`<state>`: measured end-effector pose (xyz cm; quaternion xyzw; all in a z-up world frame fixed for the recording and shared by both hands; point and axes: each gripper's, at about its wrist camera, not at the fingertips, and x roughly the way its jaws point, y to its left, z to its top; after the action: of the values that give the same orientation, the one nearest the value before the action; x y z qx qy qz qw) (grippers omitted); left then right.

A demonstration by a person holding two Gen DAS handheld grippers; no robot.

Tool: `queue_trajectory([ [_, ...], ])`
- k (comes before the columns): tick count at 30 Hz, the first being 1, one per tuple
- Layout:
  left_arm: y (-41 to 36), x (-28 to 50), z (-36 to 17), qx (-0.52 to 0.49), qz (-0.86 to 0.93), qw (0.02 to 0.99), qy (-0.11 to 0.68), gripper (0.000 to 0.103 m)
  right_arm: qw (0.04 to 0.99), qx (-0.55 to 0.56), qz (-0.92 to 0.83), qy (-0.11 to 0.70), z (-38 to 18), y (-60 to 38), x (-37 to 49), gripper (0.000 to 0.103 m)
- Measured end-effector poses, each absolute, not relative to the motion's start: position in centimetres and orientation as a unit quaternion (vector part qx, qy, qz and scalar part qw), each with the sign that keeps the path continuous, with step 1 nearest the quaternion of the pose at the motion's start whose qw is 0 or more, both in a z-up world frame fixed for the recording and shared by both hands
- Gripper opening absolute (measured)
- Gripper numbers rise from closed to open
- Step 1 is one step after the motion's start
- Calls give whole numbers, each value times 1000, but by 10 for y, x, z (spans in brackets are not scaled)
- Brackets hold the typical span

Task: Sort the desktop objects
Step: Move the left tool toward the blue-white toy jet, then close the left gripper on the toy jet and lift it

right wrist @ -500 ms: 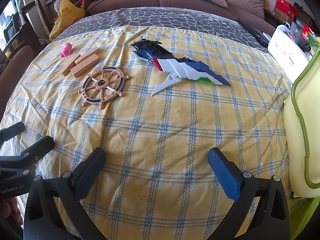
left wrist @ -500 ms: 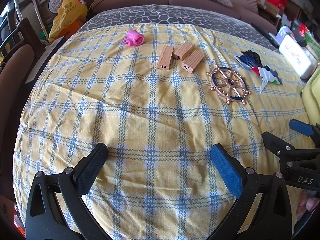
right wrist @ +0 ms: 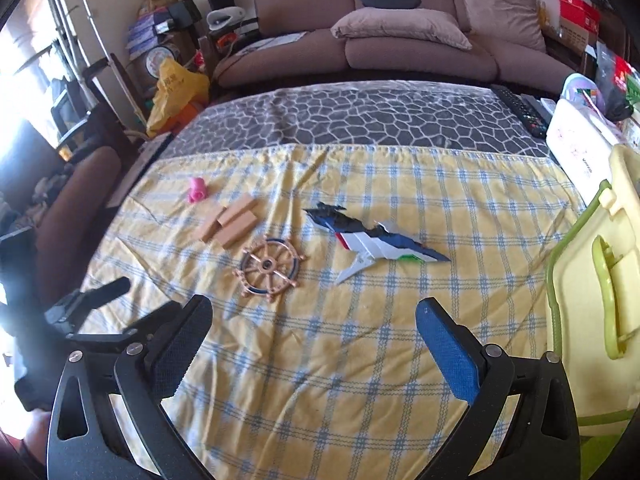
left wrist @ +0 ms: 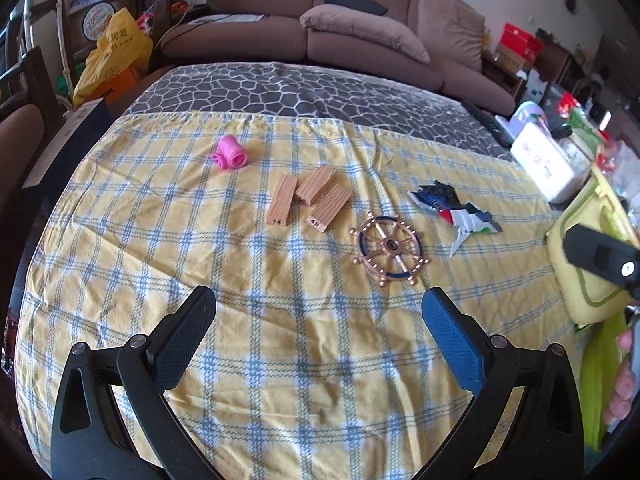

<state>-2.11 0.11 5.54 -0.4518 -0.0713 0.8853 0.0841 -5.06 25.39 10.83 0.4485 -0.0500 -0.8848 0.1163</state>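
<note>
On the yellow checked cloth (left wrist: 280,360) lie a pink roller (left wrist: 229,153), three wooden blocks (left wrist: 308,200), a copper ship's wheel (left wrist: 390,249) and a blue-white toy wing (left wrist: 460,212). My left gripper (left wrist: 320,332) is open and empty, above the cloth short of the wheel. My right gripper (right wrist: 314,340) is open and empty, near the wheel (right wrist: 270,266) and the wing (right wrist: 376,238). The blocks (right wrist: 230,224) and roller (right wrist: 197,190) lie further left.
A yellow-green plastic box (right wrist: 592,280) stands at the right edge of the table. A white container (left wrist: 548,164) and remote controls (right wrist: 520,108) sit at the back right. A sofa (right wrist: 400,32) is behind the table, a chair (left wrist: 16,140) to the left.
Both grippers have lifted and tilted up, so the objects sit lower in view and more of the sofa shows. The objects have not moved.
</note>
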Motion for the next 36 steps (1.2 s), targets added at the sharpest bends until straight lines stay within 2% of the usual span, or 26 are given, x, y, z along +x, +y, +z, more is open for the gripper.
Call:
queue_trajectory([
  [10, 76, -63, 69, -444, 884, 147, -31, 103, 145, 372, -909, -116, 188, 281, -35, 103],
  [15, 118, -92, 69, -443, 881, 168, -1, 103, 145, 355, -912, -144, 206, 294, -29, 103],
  [21, 144, -122, 54, -469, 868, 163, -1, 102, 141, 346, -913, -166, 212, 307, -27, 103],
  [25, 143, -136, 46, -480, 864, 149, -28, 91, 138, 349, -911, -173, 207, 311, -29, 103],
  [27, 141, -141, 40, -489, 860, 143, -40, 81, 136, 351, -910, -175, 205, 312, -29, 103],
  [34, 145, -141, 27, -489, 861, 135, -41, 77, 135, 356, -908, -175, 200, 313, -33, 103],
  [36, 144, -142, 28, -487, 862, 133, -46, 68, 135, 358, -907, -176, 199, 314, -34, 103],
])
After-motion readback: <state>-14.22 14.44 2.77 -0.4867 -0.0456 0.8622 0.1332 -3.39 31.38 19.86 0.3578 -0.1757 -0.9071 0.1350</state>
